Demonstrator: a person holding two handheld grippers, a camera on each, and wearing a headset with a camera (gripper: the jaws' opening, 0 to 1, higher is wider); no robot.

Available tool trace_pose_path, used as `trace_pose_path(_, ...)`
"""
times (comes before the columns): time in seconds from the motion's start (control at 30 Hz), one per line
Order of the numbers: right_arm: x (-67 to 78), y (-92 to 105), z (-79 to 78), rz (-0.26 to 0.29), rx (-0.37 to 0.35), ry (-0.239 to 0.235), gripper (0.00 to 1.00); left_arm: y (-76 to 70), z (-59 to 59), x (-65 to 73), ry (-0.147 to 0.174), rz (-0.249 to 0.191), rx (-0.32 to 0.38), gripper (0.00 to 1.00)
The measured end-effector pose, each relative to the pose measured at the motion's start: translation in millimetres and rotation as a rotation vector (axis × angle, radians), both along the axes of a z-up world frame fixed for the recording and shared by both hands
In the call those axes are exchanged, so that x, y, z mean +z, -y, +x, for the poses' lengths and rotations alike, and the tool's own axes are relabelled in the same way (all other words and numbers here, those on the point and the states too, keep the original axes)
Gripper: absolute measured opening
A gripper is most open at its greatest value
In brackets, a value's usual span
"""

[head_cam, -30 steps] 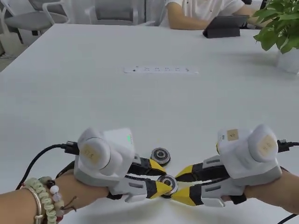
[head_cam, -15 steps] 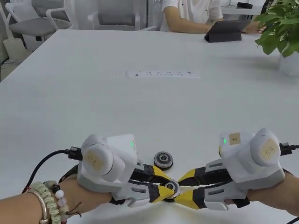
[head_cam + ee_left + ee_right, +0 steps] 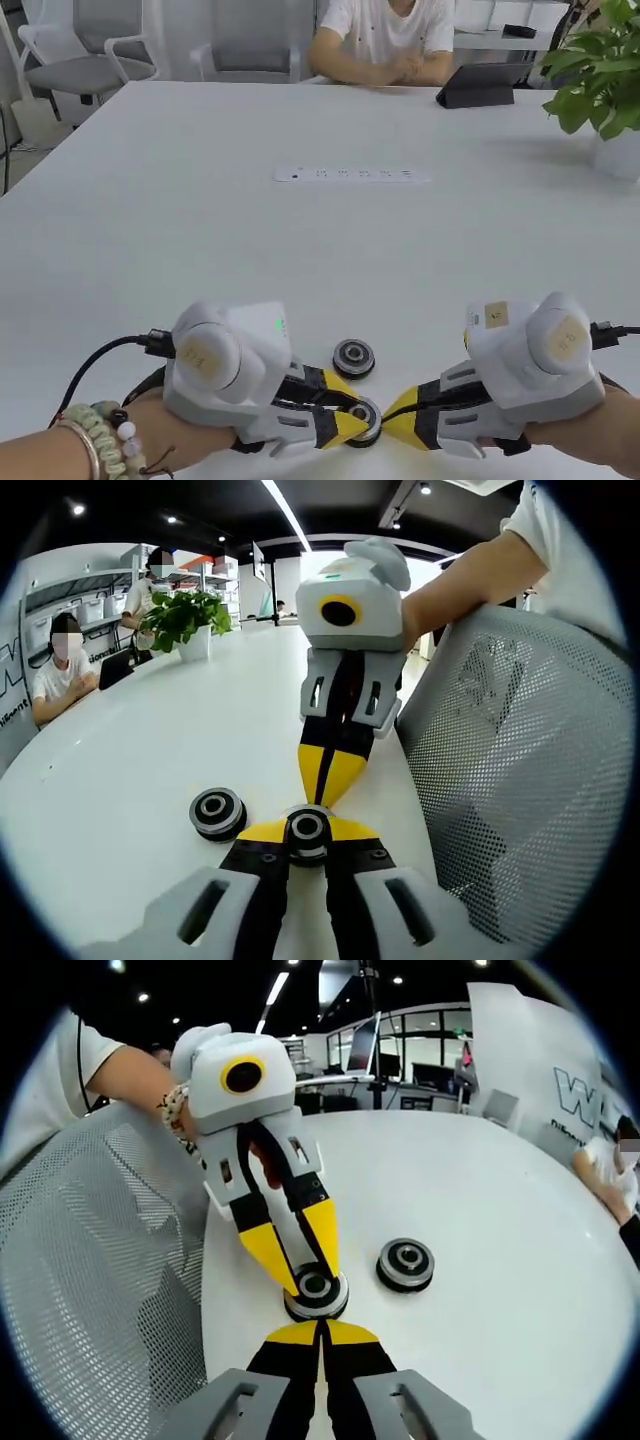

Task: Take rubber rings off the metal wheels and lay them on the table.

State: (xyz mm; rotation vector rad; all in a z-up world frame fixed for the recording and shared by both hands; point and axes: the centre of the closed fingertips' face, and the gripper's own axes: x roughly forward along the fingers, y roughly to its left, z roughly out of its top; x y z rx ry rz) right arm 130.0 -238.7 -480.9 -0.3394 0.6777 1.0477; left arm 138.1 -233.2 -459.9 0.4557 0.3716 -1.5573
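A small metal wheel [image 3: 366,409] with a dark rubber ring sits low over the white table [image 3: 300,260], near its front edge. My left gripper [image 3: 355,416] is shut on it, one yellow jaw on each side of the wheel [image 3: 306,827]. My right gripper [image 3: 392,428] faces it from the right with its jaws shut, the tips [image 3: 320,1330] pinched at the wheel's rim [image 3: 317,1292], where the ring sits. A second ringed wheel [image 3: 354,356] lies flat on the table just beyond, also seen in the left gripper view [image 3: 217,812] and the right gripper view [image 3: 406,1263].
A white power strip [image 3: 352,174] lies mid-table. At the far side a person [image 3: 385,40] sits beside a dark tablet [image 3: 478,85]. A potted plant [image 3: 600,70] stands far right. A mesh chair back [image 3: 520,750] is close behind the grippers.
My right gripper's jaws have closed from open to shut at the wheel's rim. The left gripper has kept hold of the wheel. The head camera has tilted up slightly.
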Motion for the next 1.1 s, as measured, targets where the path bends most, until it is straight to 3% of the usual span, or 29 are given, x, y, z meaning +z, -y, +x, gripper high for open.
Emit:
trace_pose_path(0.33,0.0,1.1,1.8,-0.004,-0.019,-0.008,0.00,-0.3,0.7,-0.3,0.002,-0.003,-0.004,0.08)
trace_pose_path(0.5,4.8,6.8,6.6,0.020,-0.058,-0.014,0.00,-0.4,1.5,-0.8,0.001,-0.006,-0.004,0.08)
trace_pose_path(0.63,4.0,6.3,1.2,0.062,-0.068,-0.059,0.00,-0.4,1.3,-0.7,-0.001,-0.011,-0.009,0.08)
trace_pose_path(0.7,1.5,4.2,-2.4,0.050,-0.042,-0.047,0.05,-0.6,1.4,-0.7,-0.004,-0.017,-0.009,0.08)
trace_pose_path(0.77,1.3,1.6,-1.4,0.049,-0.042,-0.034,0.20,-0.8,1.3,-0.8,-0.005,-0.024,-0.011,0.08)
trace_pose_path(0.93,4.0,-9.2,2.7,0.076,-0.035,-0.004,0.24,-0.9,1.1,-0.7,-0.007,-0.030,-0.012,0.08)
trace_pose_path(0.97,3.5,-11.9,4.3,0.066,-0.023,0.020,0.25,-0.9,1.2,-0.7,-0.008,-0.032,-0.012,0.08)
trace_pose_path(1.1,-1.1,-15.6,4.3,0.029,-0.001,0.040,0.24,-1.1,1.0,-0.4,-0.009,-0.036,-0.012,0.08)
